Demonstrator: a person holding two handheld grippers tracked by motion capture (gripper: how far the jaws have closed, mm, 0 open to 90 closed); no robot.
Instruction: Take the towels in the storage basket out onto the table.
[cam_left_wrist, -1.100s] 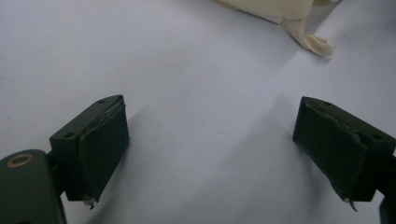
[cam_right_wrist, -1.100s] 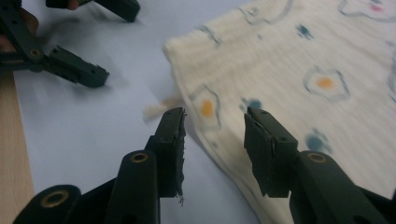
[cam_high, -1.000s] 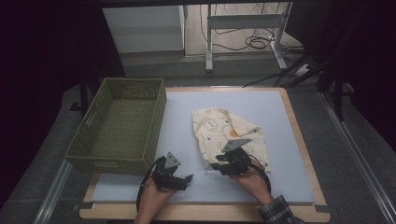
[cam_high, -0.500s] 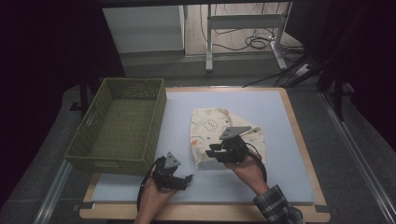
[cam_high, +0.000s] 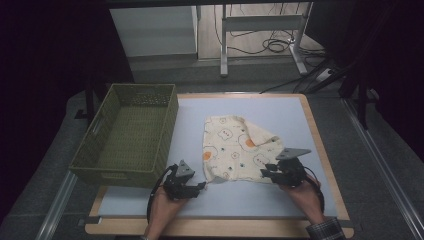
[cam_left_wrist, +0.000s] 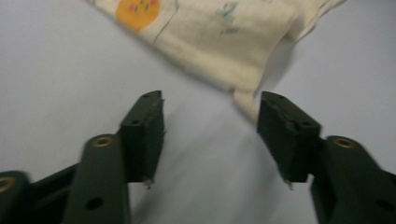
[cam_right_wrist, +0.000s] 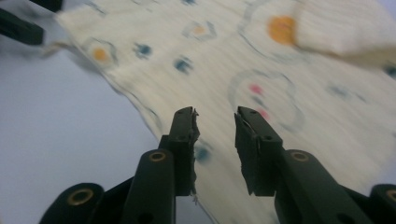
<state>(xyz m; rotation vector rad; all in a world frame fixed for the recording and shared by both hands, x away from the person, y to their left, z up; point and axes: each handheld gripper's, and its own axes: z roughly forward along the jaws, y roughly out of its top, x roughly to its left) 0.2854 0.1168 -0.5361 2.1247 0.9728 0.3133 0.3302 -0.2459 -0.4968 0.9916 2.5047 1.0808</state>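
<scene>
Your right gripper (cam_high: 266, 174) has dragged the cloth (cam_high: 235, 146) rightward, jaws narrowing over its edge; left gripper (cam_high: 202, 186), half-open, closing: catch the near corner squarely.

the cloth (cam_high: 239, 148) lies on the worktop (cam_high: 280, 107), right of the basket (cam_high: 131, 134). the left tool (cam_high: 200, 185) sits at its near left corner, perhaps touching; the right tool (cam_high: 266, 174) at its near right edge.

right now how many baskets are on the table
1: the green basket stands at the table's left side, left of the patterned cloth.
</scene>
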